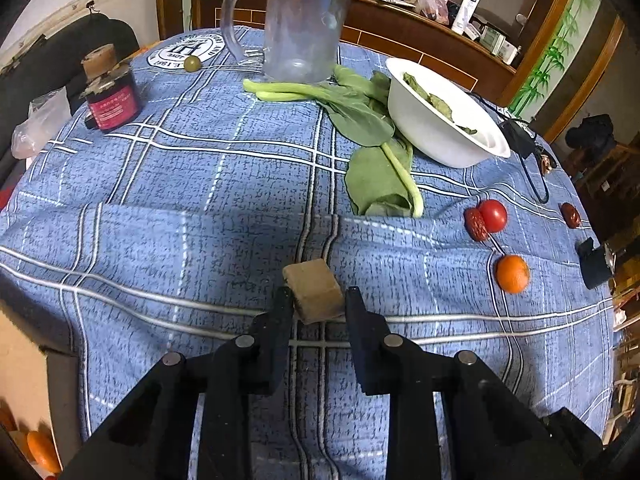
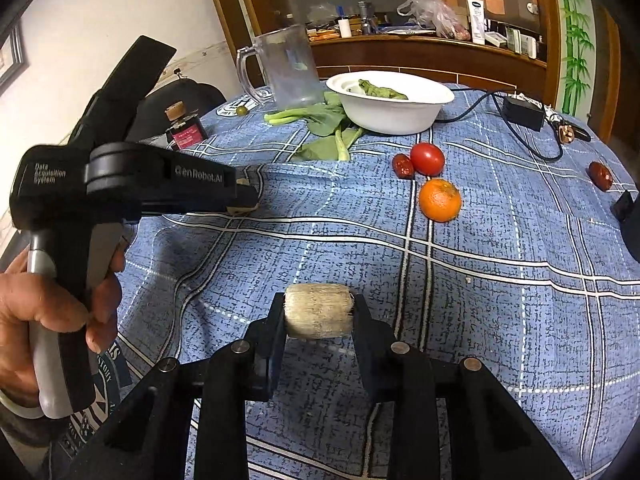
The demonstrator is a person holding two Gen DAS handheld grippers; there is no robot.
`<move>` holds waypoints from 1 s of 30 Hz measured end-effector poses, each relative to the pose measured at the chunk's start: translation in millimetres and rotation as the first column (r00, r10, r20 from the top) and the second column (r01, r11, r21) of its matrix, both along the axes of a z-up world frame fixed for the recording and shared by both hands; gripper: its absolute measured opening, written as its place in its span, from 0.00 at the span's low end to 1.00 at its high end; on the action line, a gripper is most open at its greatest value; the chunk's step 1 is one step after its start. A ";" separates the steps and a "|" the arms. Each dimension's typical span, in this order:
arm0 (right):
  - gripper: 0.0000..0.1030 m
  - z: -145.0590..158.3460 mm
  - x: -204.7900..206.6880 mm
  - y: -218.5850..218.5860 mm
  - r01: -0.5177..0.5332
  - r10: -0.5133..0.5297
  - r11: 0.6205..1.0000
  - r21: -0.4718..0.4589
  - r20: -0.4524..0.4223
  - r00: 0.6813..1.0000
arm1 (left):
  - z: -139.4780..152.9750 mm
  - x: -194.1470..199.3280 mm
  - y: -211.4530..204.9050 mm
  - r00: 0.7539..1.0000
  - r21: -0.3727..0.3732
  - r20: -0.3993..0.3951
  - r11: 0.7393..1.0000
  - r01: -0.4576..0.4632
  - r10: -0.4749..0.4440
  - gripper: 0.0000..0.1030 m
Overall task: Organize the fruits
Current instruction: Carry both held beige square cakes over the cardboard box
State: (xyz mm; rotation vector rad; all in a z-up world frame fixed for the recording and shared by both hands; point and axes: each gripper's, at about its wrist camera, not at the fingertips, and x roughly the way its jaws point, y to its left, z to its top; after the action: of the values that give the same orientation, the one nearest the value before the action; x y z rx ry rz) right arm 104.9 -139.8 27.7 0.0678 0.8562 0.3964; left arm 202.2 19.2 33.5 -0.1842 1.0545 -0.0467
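Blue plaid tablecloth (image 1: 200, 184); wooden counter (image 1: 420, 28) behind.

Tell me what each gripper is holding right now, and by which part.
The left gripper clamps a tan block by its two side faces. The right gripper clamps a pale fibrous roll by its two flat ends.

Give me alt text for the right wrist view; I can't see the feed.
The right gripper is shut on a pale fibrous cylinder above a blue plaid tablecloth. A hand holds the left gripper at left; beyond lie an orange, a tomato and a white bowl.
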 end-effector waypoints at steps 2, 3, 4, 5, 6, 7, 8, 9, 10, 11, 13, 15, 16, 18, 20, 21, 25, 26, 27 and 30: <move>0.32 1.3 -1.9 1.7 0.002 -0.002 1.000 -0.006 -0.003 1.000 | 4.4 -8.9 1.4 1.000 0.004 0.011 1.000 0.003 -0.003 0.25; 0.32 1.9 -3.5 2.6 0.004 -0.004 1.000 -0.010 -0.003 1.000 | 6.7 -13.2 1.5 1.000 0.009 0.016 1.000 0.008 -0.008 0.25; 0.32 3.2 -5.8 4.3 0.006 -0.006 1.000 -0.017 -0.004 1.000 | 10.1 -19.5 2.3 1.000 0.014 0.022 1.000 0.010 -0.010 0.25; 0.32 4.9 -8.7 6.4 0.006 -0.006 1.000 -0.024 -0.004 1.000 | 12.8 -24.7 3.4 1.000 0.017 0.026 1.000 0.010 -0.010 0.25; 0.32 6.3 -11.6 8.1 0.005 -0.005 1.000 -0.030 -0.003 1.000 | 15.5 -30.5 4.3 0.999 0.022 0.030 1.000 0.011 -0.012 0.25; 0.32 7.6 -14.6 10.3 0.003 -0.003 0.999 -0.037 -0.002 1.000 | 18.7 -38.7 5.2 0.999 0.026 0.036 1.000 0.014 -0.015 0.25; 0.32 9.0 -19.0 13.1 0.003 -0.003 0.999 -0.046 0.000 1.000 | 21.4 -46.0 6.3 0.999 0.027 0.042 1.000 0.015 -0.016 0.25; 0.33 9.4 -22.0 14.6 0.005 -0.005 0.999 -0.052 0.000 1.000 | 23.1 -51.7 6.6 0.999 0.029 0.045 0.999 0.016 -0.017 0.25; 0.32 10.1 -27.1 16.9 0.009 -0.009 0.998 -0.057 -0.002 1.000 | 25.1 -61.4 7.7 0.999 0.035 0.048 0.999 0.017 -0.019 0.25; 0.33 10.5 -30.7 18.1 0.011 -0.011 0.998 -0.058 -0.002 1.000 | 25.8 -67.9 8.3 0.999 0.040 0.049 0.999 0.019 -0.021 0.25; 0.33 12.1 -41.0 21.6 0.021 -0.020 0.998 -0.060 0.002 1.000 | 27.3 -85.6 7.9 0.998 0.056 0.056 0.998 0.029 -0.032 0.25; 0.33 13.3 -50.6 25.6 0.030 -0.030 0.997 -0.067 0.005 1.000 | 28.3 -100.2 8.5 0.997 0.068 0.067 0.997 0.033 -0.038 0.25; 0.33 13.9 -54.8 27.4 0.033 -0.032 0.997 -0.067 0.006 0.999 | 29.0 -110.9 8.9 0.996 0.076 0.076 0.996 0.035 -0.040 0.25; 0.33 14.6 -62.9 31.1 0.040 -0.039 0.997 -0.072 0.009 0.999 | 30.0 -124.5 11.0 0.995 0.093 0.089 0.995 0.035 -0.043 0.25; 0.33 15.6 -72.5 34.2 0.048 -0.047 0.997 -0.066 0.012 0.999 | 32.3 -141.8 14.8 0.993 0.107 0.107 0.994 0.031 -0.042 0.25; 0.33 16.0 -76.3 35.7 0.047 -0.046 0.997 -0.064 0.012 0.999 | 33.2 -146.0 15.7 0.993 0.110 0.112 0.993 0.031 -0.044 0.25; 0.33 17.6 -91.3 44.4 0.049 -0.048 0.996 -0.071 0.014 0.999 | 37.7 -168.4 20.1 0.989 0.142 0.140 0.989 0.033 -0.053 0.25; 0.33 17.6 -94.4 46.2 0.050 -0.049 0.996 -0.069 0.015 0.999 | 38.6 -173.5 22.8 0.988 0.145 0.146 0.989 0.031 -0.052 0.25; 0.33 17.8 -97.9 48.5 0.053 -0.052 0.996 -0.065 0.016 0.999 | 39.3 -177.0 25.7 0.987 0.147 0.149 0.989 0.028 -0.050 0.25; 0.33 18.3 -106.3 56.2 0.054 -0.054 0.997 -0.050 0.010 0.999 | 40.3 -188.5 37.5 0.987 0.141 0.154 0.990 0.015 -0.037 0.25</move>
State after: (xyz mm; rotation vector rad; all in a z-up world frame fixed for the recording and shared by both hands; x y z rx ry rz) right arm -1.4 -83.6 46.0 0.0429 0.8536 0.3243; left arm 13.6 56.7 73.7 -0.0387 0.8994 -0.0105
